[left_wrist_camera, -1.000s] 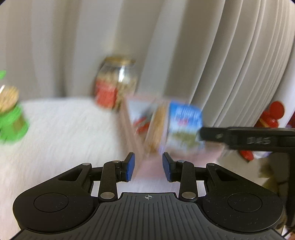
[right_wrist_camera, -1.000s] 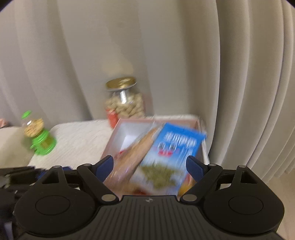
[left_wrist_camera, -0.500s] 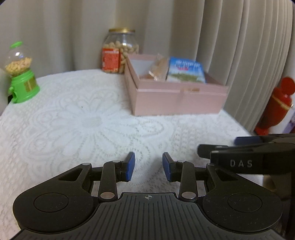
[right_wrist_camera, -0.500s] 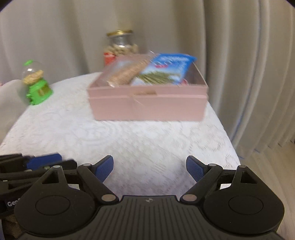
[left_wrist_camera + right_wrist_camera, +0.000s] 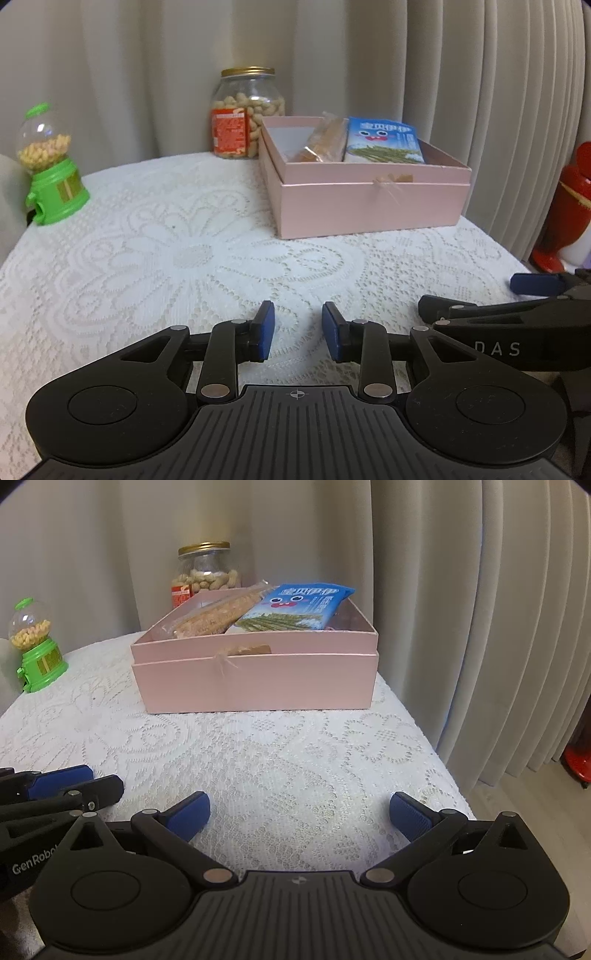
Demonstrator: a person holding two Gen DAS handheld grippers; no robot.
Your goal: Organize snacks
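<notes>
Two snack packs lay inside the pink box [image 5: 369,195] at the far side of the lace-covered table [image 5: 166,258]: a blue packet [image 5: 384,140] leaning on the right and a clear bag of tan snacks [image 5: 325,138] just beside it on the left, both tilted against the far wall. A white patch of the box floor showed at its left end. Behind the box's far left corner stood a glass jar of peanuts [image 5: 247,110] with a gold lid and a red label, and well apart at the far left sat a green dispenser [image 5: 51,166] whose clear dome held pale pieces. The left gripper [image 5: 297,332] hovered over the near part of the table with its blue pads a small gap apart, holding nothing; the right gripper [image 5: 299,812] hovered beside it with its fingers spread wide, also empty. Only the left wrist view showed a red figure [image 5: 569,206] past the table's right edge, by the curtain [image 5: 480,92]. Only the right wrist view showed the bare floor [image 5: 517,812] on the right and a dark reddish item in the box's right end, too hidden to identify.
</notes>
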